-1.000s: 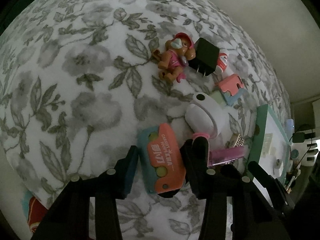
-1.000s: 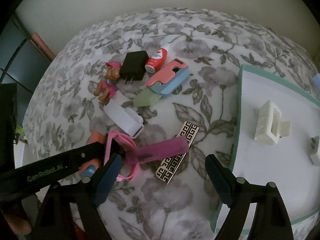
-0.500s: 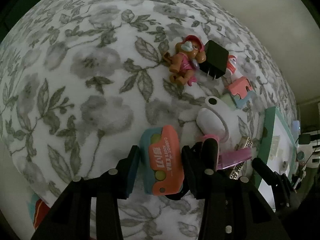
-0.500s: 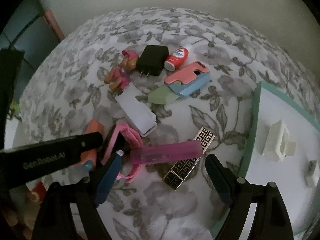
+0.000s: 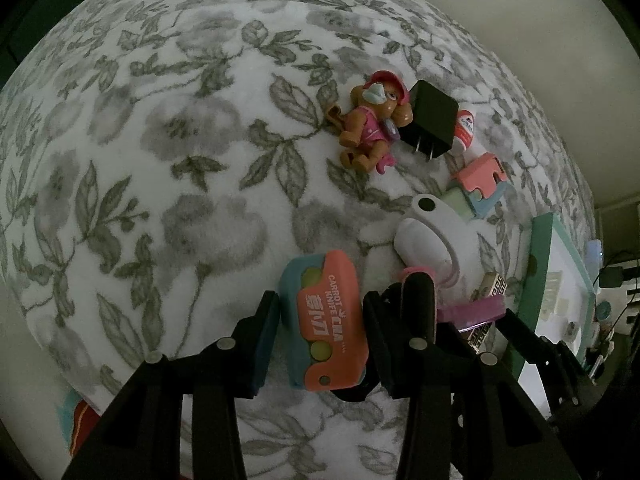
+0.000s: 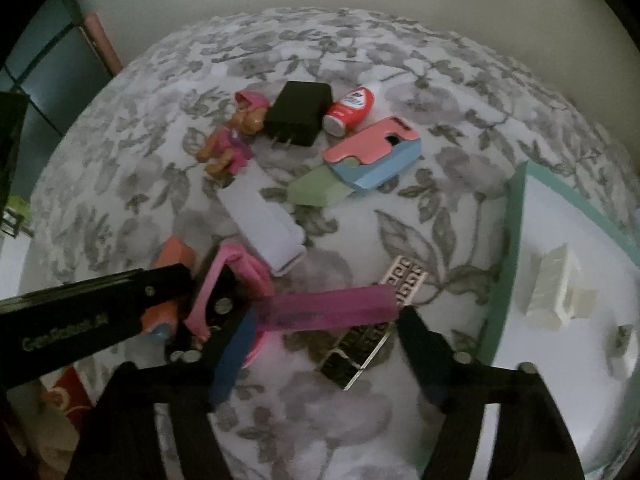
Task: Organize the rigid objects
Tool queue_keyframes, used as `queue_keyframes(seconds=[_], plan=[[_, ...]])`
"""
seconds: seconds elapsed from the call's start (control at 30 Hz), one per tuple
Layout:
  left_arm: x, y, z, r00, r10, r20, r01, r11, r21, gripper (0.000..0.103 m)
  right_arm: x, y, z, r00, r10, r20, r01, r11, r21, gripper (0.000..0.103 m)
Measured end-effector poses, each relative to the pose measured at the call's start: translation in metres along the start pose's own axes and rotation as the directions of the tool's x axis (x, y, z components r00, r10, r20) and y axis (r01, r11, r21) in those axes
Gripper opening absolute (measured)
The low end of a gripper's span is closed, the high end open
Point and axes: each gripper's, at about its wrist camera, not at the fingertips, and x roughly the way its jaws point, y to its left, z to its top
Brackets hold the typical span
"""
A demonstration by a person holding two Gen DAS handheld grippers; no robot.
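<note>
My left gripper (image 5: 320, 304) is shut on an orange-and-teal carrot knife toy (image 5: 324, 328), held just above the flowered cloth. In the right wrist view that gripper (image 6: 80, 320) comes in from the left with the orange toy (image 6: 172, 312) in it. My right gripper (image 6: 328, 320) points down over a see-through pink bar (image 6: 332, 308). The bar lies lengthwise between the fingers, the jaws are closing, and I see no firm press. A pink loop (image 6: 240, 276) sits at the bar's left end. Under the bar lies a black-and-gold patterned bar (image 6: 360, 352).
Farther back on the cloth lie a pup figure (image 6: 232, 140), a black charger (image 6: 298, 114), a small red bottle (image 6: 350, 110), a pink-blue-green knife toy (image 6: 368, 160) and a white case (image 6: 260, 220). A teal-rimmed tray (image 6: 504, 272) on the right holds a white hair claw (image 6: 552, 292).
My right gripper's jaws have narrowed and it has shifted, so the pink bar now lies between its fingers. The left gripper and its toy have stayed put.
</note>
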Motion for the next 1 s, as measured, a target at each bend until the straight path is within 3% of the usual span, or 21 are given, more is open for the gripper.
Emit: queue_keyframes(seconds=[0.27,0.43,0.73,0.83,1.0], plan=[[0.0,-0.001,0.001,1.0,-0.002,0.002,0.002,1.0,0.001,0.045,0.0,-0.011,0.0,1.0,0.013,-0.004,-0.013,0.999,0.046,0.068],[0.004,-0.001,0.0,1.0,0.001,-0.008,-0.001,1.0,0.0,0.045,-0.004,-0.023,0.002,0.999,-0.05,0.008,0.049,0.997,0.061,0.068],[0.007,-0.002,0.001,1.0,0.007,-0.009,-0.006,1.0,0.004,0.045,-0.008,-0.045,0.004,1.0,-0.013,0.015,0.011,0.99,0.142,0.068],[0.008,-0.003,0.001,1.0,0.009,-0.009,-0.009,1.0,0.006,0.045,-0.007,-0.04,0.005,1.0,0.008,0.017,-0.01,0.992,0.123,0.072],[0.008,-0.002,0.002,1.0,0.009,-0.009,-0.009,1.0,0.007,0.045,-0.004,-0.032,0.004,1.0,-0.017,0.023,0.016,0.997,0.076,0.087]])
